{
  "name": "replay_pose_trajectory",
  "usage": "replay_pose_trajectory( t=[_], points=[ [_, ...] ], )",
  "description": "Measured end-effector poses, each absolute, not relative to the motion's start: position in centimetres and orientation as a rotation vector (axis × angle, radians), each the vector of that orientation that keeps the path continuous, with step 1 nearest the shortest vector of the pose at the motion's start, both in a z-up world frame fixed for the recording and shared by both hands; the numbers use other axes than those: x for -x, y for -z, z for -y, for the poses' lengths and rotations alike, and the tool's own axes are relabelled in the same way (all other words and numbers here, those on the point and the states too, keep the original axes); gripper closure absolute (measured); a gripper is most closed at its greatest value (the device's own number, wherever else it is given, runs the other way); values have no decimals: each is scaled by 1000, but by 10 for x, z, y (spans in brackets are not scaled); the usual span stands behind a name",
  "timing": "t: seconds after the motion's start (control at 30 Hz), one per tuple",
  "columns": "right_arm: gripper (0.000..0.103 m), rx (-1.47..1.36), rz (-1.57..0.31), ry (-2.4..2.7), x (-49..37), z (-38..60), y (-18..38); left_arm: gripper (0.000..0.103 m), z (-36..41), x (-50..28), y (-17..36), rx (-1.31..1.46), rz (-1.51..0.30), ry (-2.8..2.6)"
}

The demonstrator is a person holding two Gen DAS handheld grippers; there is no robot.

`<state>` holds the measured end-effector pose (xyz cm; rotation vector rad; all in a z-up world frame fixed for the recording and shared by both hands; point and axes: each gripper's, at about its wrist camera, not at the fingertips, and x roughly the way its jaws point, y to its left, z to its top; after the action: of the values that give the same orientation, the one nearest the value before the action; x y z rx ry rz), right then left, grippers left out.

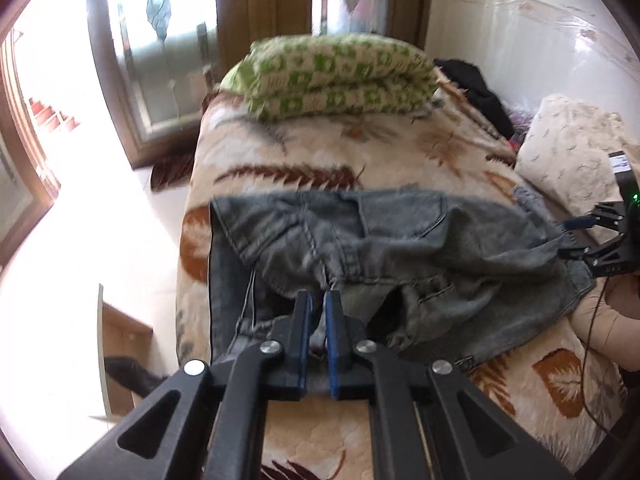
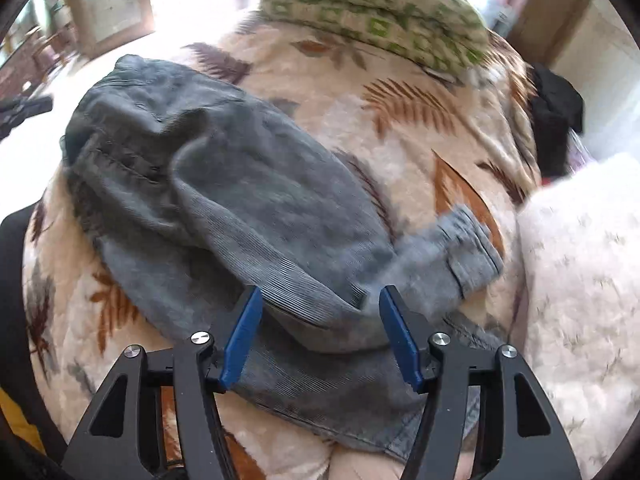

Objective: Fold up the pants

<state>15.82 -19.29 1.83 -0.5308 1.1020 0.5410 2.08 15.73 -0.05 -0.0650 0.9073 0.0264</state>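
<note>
From my left wrist, the pants lie bunched across the bed. My left tongs are pressed together, pinching a fold of denim near the seam. I judge the thin pinch could slip if I pull.

From my right wrist, my right tongs stand spread over a leg fold, gripping nothing; closing here might catch the blanket too.
</note>
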Motion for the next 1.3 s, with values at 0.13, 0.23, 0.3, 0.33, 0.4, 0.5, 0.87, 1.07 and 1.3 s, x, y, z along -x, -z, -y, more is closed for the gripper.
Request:
replay_pose_trajectory(
  t=[0.13, 0.23, 0.3, 0.33, 0.4, 0.5, 0.87, 1.07, 1.3],
  points=[
    [43, 289, -1198, -447, -179, 218, -14, 88, -155, -25, 5, 130, -889, -23],
    [43, 155, -1238, -409, -190, 226, -11, 31, -149, -37, 6, 168, -884, -42],
    [43, 35, -1280, -364, -199, 231, -3, 24, -144, -46, 7, 186, -865, -39],
    [43, -19, -1297, -346, -202, 232, 2, 25, -140, -53, 11, 192, -881, -36],
    [78, -38, -1313, -309, -207, 229, 12, 61, -131, -66, 25, 183, -942, -34],
    [93, 33, -1276, -270, -204, 224, 11, 80, -124, -70, 37, 145, -978, -55],
    [94, 108, -1101, -295, -167, 261, -63, 81, -143, -21, 7, 138, -896, 69],
    [73, 67, -1221, -318, -170, 252, -24, 81, -135, -11, 30, 84, -941, 70],
    [59, -106, -1199, -189, -209, 269, -18, 81, -131, -13, 31, 59, -946, 81]
  ],
)
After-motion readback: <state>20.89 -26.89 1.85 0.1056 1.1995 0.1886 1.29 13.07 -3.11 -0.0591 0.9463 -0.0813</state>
